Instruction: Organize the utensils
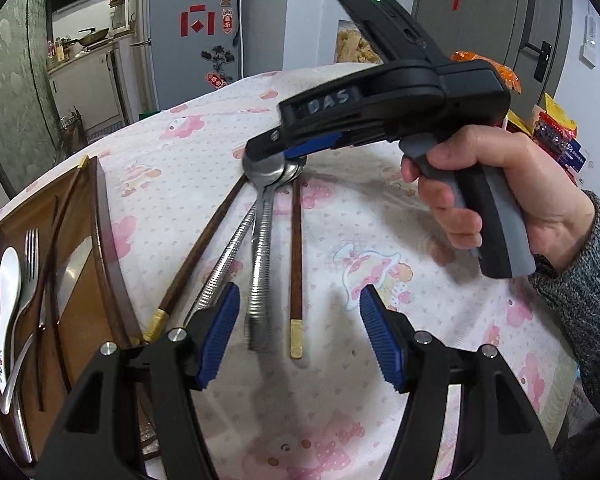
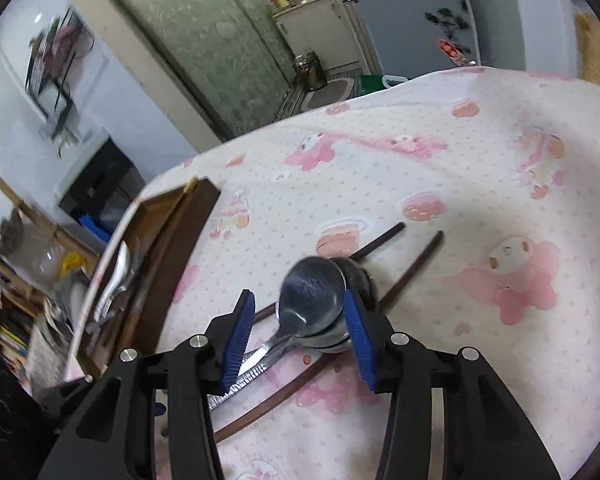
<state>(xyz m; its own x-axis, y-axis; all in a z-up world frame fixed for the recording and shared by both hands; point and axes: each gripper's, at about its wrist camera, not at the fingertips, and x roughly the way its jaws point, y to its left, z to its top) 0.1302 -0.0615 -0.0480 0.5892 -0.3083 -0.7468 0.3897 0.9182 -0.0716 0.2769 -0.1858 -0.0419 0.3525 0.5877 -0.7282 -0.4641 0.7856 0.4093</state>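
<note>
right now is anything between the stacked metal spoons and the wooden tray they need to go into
One thing: a dark wooden chopstick lies on the tablecloth between the metal spoons and the wooden tray. It lies flat, so lifting the spoons over it should clear it. The tray already holds a white spoon and a fork.

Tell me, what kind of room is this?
Probably a home kitchen or dining corner. A fridge with red stickers stands behind the table, a pan sits on a counter beside it, and spoons and chopsticks lie on a pink cartoon tablecloth near a wooden cutlery tray.
</note>
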